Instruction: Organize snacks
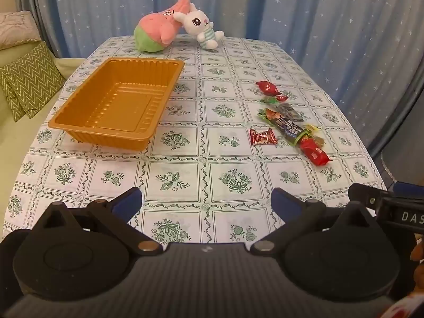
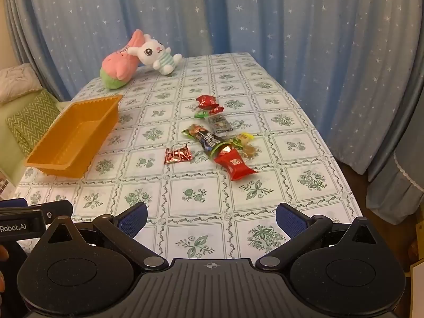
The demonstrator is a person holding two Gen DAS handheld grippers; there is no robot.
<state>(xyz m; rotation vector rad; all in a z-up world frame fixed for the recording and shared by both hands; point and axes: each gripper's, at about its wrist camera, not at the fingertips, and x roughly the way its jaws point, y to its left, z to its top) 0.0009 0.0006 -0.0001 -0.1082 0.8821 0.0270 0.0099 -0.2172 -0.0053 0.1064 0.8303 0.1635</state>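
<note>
**Loose snacks, empty tray**

The snacks [image 2: 217, 137] lie in a loose pile on the counter [image 2: 196, 193], right of the orange tray [image 1: 116, 100], which holds nothing. They look light, crinkly and slippery; pinch each across its middle. The left gripper [image 1: 206, 201] and right gripper [image 2: 212, 217] have fingers wide apart, holding nothing.

One tray [image 1: 116, 106] sits at nine o'clock on the table [image 1: 185, 180]. Two plush toys lie at twelve: a pink one [image 1: 159, 31] and a rabbit [image 1: 201, 29]. The snacks [image 2: 212, 137] at three o'clock number about nine wrappers, though the overlapping ones are hard to separate. Two cushions [image 1: 26, 79] lie at far nine.
</note>
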